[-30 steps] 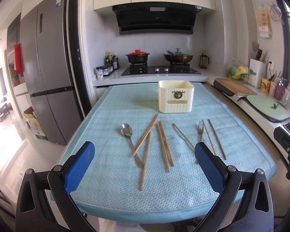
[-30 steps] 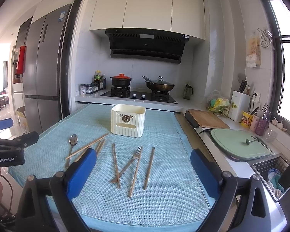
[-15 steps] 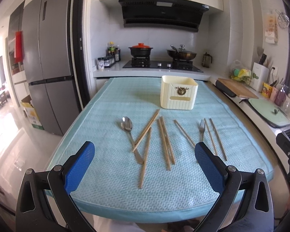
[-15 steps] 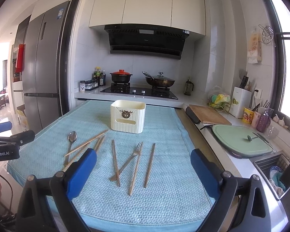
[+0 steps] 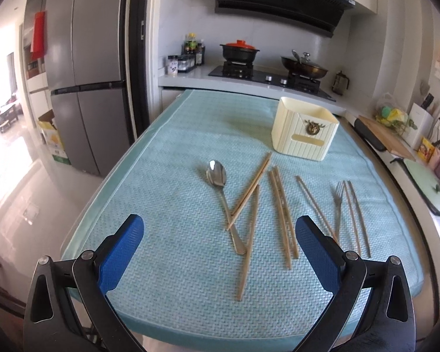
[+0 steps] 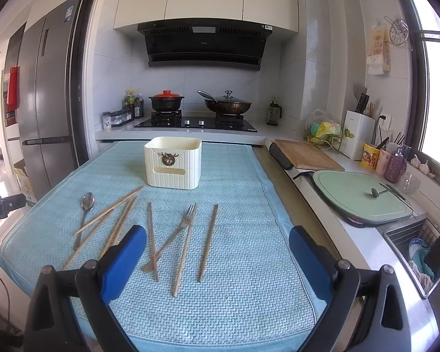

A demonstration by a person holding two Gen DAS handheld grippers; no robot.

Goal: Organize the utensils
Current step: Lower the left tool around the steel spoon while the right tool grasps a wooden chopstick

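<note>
Hovering over the near edge of the table, the left gripper [image 5: 218,252] has its blue-padded jaws spread wide and holds nothing. On the teal mat [image 5: 167,152] beyond and between those jaws lies the spoon [image 5: 223,202], bowl toward the far edge, handle running back toward the near edge. One chopstick crosses over its handle, and a second long one [image 5: 248,240] lies just beside it, its near end reaching down between the jaws. A pair of chopsticks [image 5: 281,214] rests side by side further right, close to the right jaw's inner face. Past that jaw, toward the right edge of the mat, sit another chopstick, the fork [image 5: 338,205] and two more sticks.

The right gripper [image 6: 217,259] likewise hangs above the near edge, jaws wide apart and empty. Between them on the mat lie the fork [image 6: 179,228], tines pointing to the far edge, with a chopstick crossing its handle, one alongside it, and a lone chopstick [image 6: 208,242] to the right, apart from the rest. The spoon [image 6: 86,205] and the crossed sticks lie left of the left jaw, toward the mat's left edge.

The cream utensil holder [image 6: 173,162] stands upright at the far middle of the mat, well apart from both grippers and from every utensil. Its inside is not visible.
</note>
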